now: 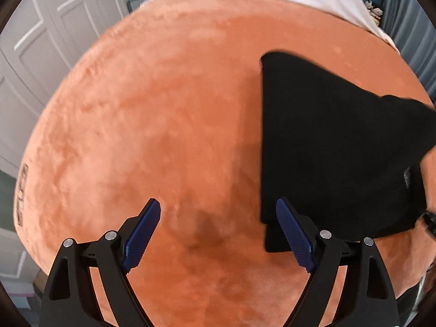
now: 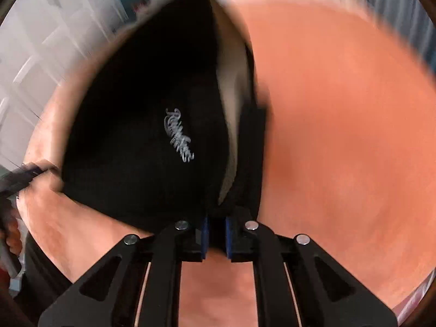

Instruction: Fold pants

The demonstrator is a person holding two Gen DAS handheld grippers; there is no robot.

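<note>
Black pants (image 1: 327,141) folded flat on orange blanket (image 1: 163,109), right side; pale script logo showing. Right hand-held gripper (image 2: 217,235) clenched on near edge of the fabric. Left hand-held gripper (image 1: 218,234) spread wide, empty.

Right gripper (image 2: 217,238) clamped on black pants (image 2: 141,141)

Two black frames of angular struts with triangular cut-outs, silver round rivets at the joints. Left gripper (image 1: 218,234): long blue fingers (image 1: 140,235) with ridged, textured pads. Right gripper (image 2: 217,238): short blue pads (image 2: 205,238) on black blocks, thin pale rods along the struts. Dark watch (image 1: 428,222) on a wrist.
</note>
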